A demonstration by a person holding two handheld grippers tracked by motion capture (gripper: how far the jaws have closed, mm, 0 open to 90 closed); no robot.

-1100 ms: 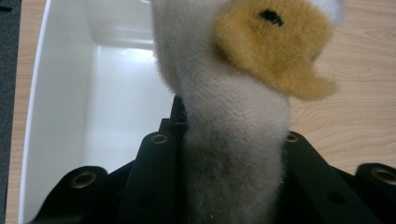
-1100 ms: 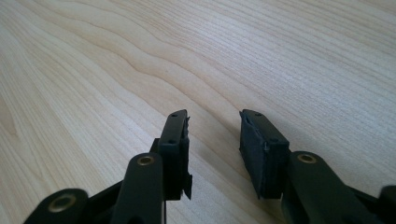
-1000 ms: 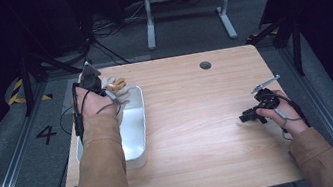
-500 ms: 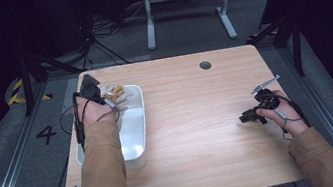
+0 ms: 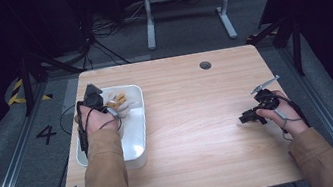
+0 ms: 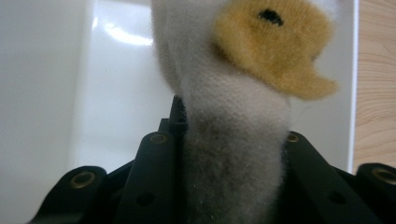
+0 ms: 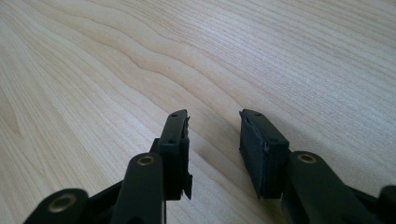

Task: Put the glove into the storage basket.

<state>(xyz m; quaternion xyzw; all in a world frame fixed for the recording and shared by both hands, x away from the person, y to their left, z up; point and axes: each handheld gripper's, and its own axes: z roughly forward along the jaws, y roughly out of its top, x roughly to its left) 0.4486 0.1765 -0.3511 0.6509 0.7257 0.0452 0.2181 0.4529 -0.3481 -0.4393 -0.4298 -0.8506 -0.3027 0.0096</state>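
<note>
Over the tray (image 5: 138, 143): left gripper (image 5: 105, 104) clamped on plush toy (image 6: 233, 116), likely mid-placement, release due next; right gripper (image 7: 212, 140) part open, empty, above table (image 5: 199, 118).

Count, high view: one wooden table (image 5: 196, 134), centre of frame. One white tray (image 5: 134, 129), left of centre. One plush toy (image 5: 118, 103) in the tray's upper part, white with tan patches; possibly a duck, view too blurred to confirm. Two handheld grippers: left gripper (image 5: 106, 108) at left, right gripper (image 5: 248, 117) at right. One dark round hole (image 5: 205, 65), upper centre.
</note>
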